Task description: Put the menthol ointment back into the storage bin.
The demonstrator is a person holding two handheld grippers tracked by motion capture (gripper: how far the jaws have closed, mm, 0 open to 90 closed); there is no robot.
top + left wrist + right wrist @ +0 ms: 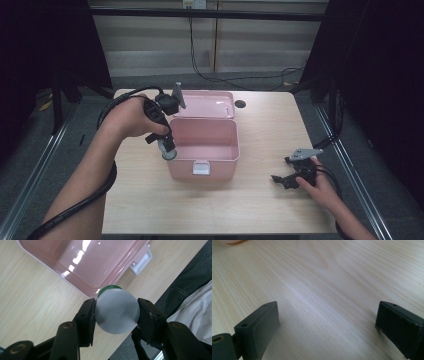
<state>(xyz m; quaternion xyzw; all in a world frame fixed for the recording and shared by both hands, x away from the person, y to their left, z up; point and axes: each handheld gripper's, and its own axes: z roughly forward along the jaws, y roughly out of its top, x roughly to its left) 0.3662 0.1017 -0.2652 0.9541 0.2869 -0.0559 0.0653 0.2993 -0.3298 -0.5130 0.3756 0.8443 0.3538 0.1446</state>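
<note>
A pink plastic box stands open in the middle of the wooden table, its lid laid back behind it. My left gripper hangs pointing down at the box's left front corner, shut on a small round jar with a grey cap and a green band. In the left gripper view the jar hovers over the edge of the pink box, both black pads pressed on its sides. My right gripper rests low at the table's right front, jaws wide open, nothing between its pads.
A white latch sits on the box's front wall. A dark round hole marks the table behind the lid. Cables trail across the floor beyond the far edge. The person's lap lies past the near edge in the left gripper view.
</note>
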